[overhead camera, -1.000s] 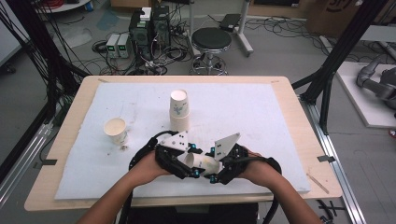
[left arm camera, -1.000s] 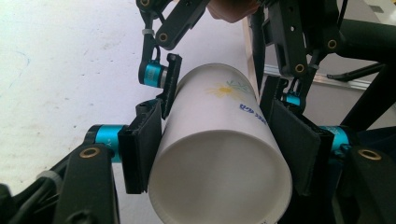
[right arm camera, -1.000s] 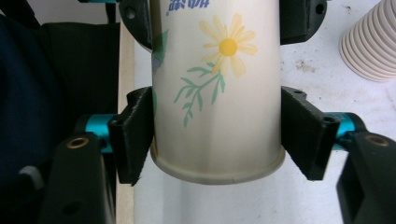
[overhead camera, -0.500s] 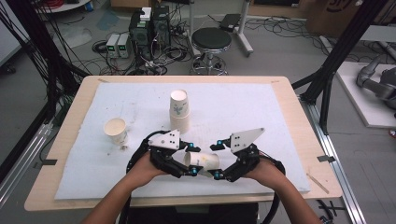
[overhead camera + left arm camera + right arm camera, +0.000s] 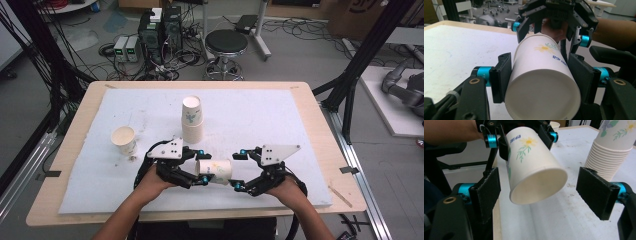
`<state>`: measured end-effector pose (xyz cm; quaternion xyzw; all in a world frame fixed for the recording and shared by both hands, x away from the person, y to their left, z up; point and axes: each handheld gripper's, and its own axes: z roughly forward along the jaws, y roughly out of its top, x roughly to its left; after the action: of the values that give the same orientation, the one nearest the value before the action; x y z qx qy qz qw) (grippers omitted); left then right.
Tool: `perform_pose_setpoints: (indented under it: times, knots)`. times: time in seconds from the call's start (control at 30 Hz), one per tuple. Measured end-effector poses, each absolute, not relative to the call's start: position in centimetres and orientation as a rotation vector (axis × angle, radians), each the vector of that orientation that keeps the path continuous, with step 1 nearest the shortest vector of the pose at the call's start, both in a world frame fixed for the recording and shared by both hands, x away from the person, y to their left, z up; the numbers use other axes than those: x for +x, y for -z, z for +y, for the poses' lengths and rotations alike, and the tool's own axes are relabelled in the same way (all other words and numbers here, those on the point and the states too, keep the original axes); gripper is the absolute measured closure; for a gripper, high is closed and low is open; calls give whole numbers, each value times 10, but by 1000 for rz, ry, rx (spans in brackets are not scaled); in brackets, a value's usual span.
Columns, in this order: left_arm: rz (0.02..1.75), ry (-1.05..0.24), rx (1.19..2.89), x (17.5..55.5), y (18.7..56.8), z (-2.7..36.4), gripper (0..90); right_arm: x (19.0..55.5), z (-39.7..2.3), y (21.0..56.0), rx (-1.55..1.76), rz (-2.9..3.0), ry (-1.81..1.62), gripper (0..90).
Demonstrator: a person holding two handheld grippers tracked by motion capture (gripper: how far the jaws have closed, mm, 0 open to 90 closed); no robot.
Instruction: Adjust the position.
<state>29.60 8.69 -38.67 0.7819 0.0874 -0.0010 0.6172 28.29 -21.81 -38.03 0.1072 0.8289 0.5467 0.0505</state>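
A white paper cup [image 5: 217,170] with a flower print lies on its side just above the white mat [image 5: 260,120], near the front edge. My left gripper [image 5: 202,167] is shut on it, its pads [image 5: 501,75] pressing both sides near the base, and the cup [image 5: 541,82] has its base toward that gripper's camera. My right gripper [image 5: 239,170] stands open facing the cup's mouth. In the right gripper view the cup [image 5: 534,170] hangs between the wide jaws of the right gripper [image 5: 541,187] without touching either pad [image 5: 596,190].
A tall stack of upside-down paper cups [image 5: 192,120] stands mid-mat just behind the grippers, close on the right in the right gripper view [image 5: 611,152]. A single upright cup [image 5: 124,140] stands at the left. The wooden table edge [image 5: 320,125] frames the mat.
The right gripper has slid to the right, away from the left one, so the cup's mouth end now shows between them. The left gripper and cup have stayed put.
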Motion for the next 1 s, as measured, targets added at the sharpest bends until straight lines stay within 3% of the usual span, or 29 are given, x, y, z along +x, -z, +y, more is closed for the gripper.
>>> perform_pose_setpoints:
  times: [0.33, 1.0]
  knots:
    - [177, 1, 1759, 294, 390, 90, 376, 280, -223, 399, 369, 2512, -1717, 203]
    - [130, 41, 1684, 291, 389, 86, 375, 280, -220, 402, 313, 2509, -1815, 205]
